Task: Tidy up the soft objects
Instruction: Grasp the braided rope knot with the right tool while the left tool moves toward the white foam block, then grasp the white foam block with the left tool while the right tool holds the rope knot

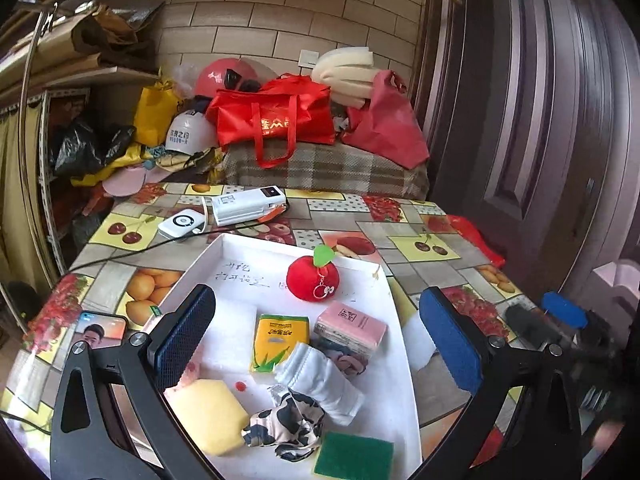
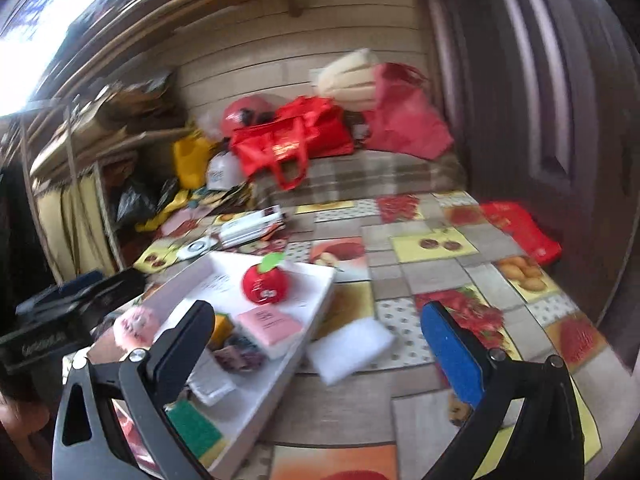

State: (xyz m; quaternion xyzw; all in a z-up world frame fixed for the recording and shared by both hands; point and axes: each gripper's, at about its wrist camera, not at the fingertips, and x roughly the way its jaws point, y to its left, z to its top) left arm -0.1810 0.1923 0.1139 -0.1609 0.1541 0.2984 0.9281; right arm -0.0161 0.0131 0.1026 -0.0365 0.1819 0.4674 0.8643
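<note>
Left wrist view: left gripper (image 1: pixel 316 344) spread wide over a white tray (image 1: pixel 394 320) on the fruit-print tablecloth (image 1: pixel 404 236), nothing between the pads. Inside the tray — a red plush apple (image 1: pixel 312 278) at the far end, a pink tissue pack (image 1: pixel 352 326) and a yellow-green packet (image 1: pixel 280 338) mid-tray, a white folded cloth (image 1: pixel 324 384) beside a cow-print fabric piece (image 1: pixel 288 428), a yellow sponge (image 1: pixel 208 416) near the left finger, a green scouring pad (image 1: pixel 354 456) at the near edge. Outside the tray, touching its right wall, a white foam block (image 1: pixel 420 340). Right wrist view, blurred: right gripper (image 2: pixel 318 344) likewise fully open and holding nothing, aimed at the white foam block (image 2: pixel 350 350) lying on the tablecloth just beside the tray (image 2: pixel 280 380). Same apple (image 2: pixel 265 284) and pink pack (image 2: pixel 272 326) visible inside the tray — plus a pink plush (image 2: pixel 134 326) at its left rim.
</note>
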